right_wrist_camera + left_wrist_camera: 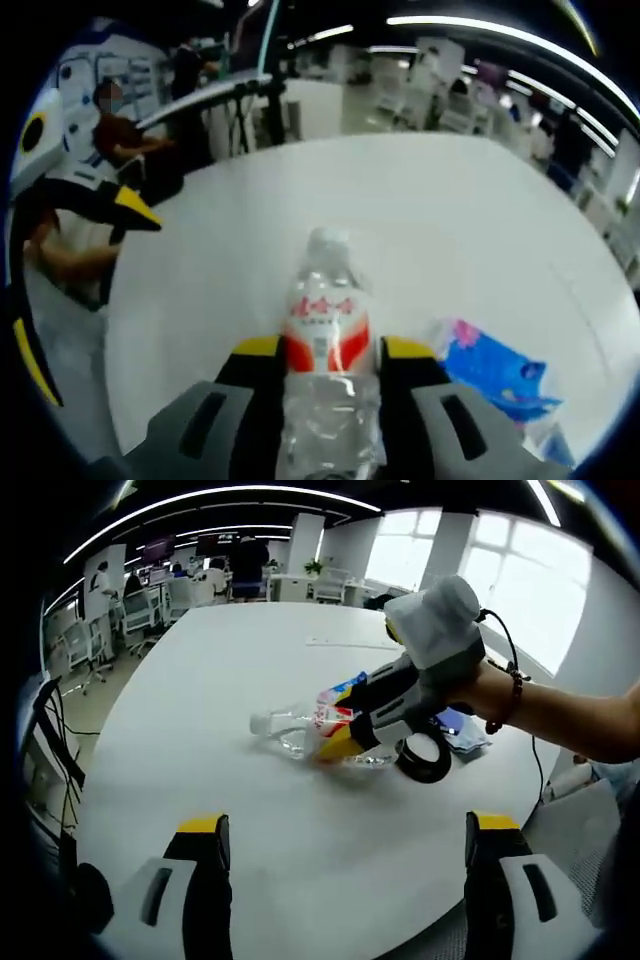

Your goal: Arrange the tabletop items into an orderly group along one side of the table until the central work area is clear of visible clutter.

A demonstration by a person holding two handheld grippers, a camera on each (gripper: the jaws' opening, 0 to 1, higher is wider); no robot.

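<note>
Clear water bottle [326, 340] lies on its side on the white table [250, 660], long axis running straight ahead between the jaws of the right claw [322, 365], clamped on its body. Blue packet [490, 375] just beside the bottle. Left claw [345, 840] spread apart, empty, farther from the bottle

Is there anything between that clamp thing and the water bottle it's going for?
Nothing visible: the right tool already has its jaws on either side of the clear plastic water bottle, which lies on the white table.
</note>
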